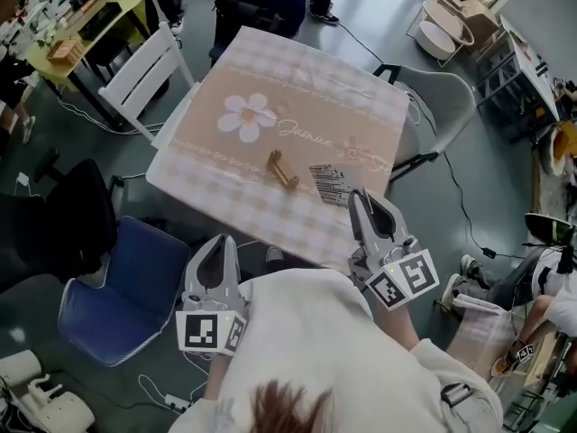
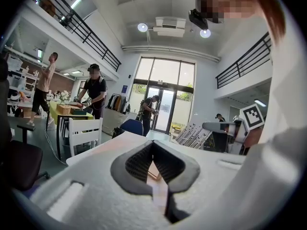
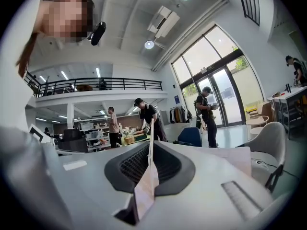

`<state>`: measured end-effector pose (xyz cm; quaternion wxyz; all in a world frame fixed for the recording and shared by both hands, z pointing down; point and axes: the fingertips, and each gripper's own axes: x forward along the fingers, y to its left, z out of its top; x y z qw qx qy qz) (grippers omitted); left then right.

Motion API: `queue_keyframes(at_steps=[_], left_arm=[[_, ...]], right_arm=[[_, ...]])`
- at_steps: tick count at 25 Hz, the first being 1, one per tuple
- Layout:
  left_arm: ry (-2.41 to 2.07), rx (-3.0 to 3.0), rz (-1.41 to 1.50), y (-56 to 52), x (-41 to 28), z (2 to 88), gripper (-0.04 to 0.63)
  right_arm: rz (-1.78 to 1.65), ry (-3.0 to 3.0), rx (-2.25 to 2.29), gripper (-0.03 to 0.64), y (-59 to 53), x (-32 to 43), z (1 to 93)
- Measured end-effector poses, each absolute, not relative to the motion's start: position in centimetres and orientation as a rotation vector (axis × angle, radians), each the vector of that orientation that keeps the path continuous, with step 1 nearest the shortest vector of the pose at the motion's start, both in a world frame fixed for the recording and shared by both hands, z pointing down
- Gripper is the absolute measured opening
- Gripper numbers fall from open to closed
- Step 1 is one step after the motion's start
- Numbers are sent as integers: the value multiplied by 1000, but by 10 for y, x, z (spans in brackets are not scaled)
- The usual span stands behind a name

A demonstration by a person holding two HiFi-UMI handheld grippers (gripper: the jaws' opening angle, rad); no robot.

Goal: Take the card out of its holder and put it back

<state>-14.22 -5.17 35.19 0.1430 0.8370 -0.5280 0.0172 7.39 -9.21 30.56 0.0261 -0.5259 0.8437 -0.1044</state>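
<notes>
Right gripper (image 1: 359,198) clamped on the barcode card (image 1: 334,182), which is out of the brass holder (image 1: 282,170) and just to its right, over the checked table (image 1: 297,70). Holder lies near the table's middle. Left gripper (image 1: 218,249) closed on nothing, at the table's near edge.

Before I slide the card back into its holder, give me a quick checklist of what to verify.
1. Card gripped by the right gripper: ok, fingers shut on it.
2. Card clear of the holder: ok, apart, beside it.
3. Holder's slot facing up: cannot tell.
4. Left gripper out of the way: ok, empty, at the near edge of the table.
5. Path from card to holder: ok, nothing between them.
</notes>
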Motion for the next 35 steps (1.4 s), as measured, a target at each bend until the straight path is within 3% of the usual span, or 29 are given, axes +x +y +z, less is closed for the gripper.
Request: queue_keyframes(at_steps=[23,35], left_arm=[[-1497,2395,63,-48,-131,356,0],[-1369,2438,73,-32,-73,348,0]], right_arm=[[-397,2600,-1644,15,-55,73,328],[-387,2638,-1641,15,-33,106,320]])
